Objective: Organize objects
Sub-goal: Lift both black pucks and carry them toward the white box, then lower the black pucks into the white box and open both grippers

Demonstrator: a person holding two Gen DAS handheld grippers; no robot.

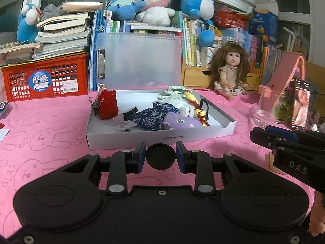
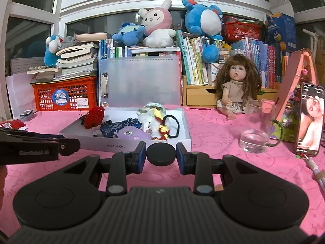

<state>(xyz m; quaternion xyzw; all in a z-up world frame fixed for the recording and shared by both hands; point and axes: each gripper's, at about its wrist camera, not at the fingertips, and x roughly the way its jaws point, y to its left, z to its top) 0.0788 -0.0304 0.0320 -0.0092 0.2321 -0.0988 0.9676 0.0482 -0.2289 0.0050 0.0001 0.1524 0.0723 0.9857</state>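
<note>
Fuzzy pink cloth with pressed-in bunny outlines covers your tabletop (image 1: 50, 126), and on it sits a shallow white cardboard box (image 1: 162, 138) of crocheted and fabric trinkets. Your left hand-held gripper (image 1: 160, 156) is clamped on a flat, matte black round disc (image 1: 160, 156) just before the box. Your right hand-held gripper (image 2: 160, 154) pinches a matching black disc (image 2: 160, 154), near the box's front corner.

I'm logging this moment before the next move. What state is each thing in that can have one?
left gripper: shut on a black disc
right gripper: shut on a black disc
white box: open, lidless, holding small items
translucent folder: upright behind the box
glass cup: upright, looks empty
phone: screen lit, propped upright
doll: sitting
</note>
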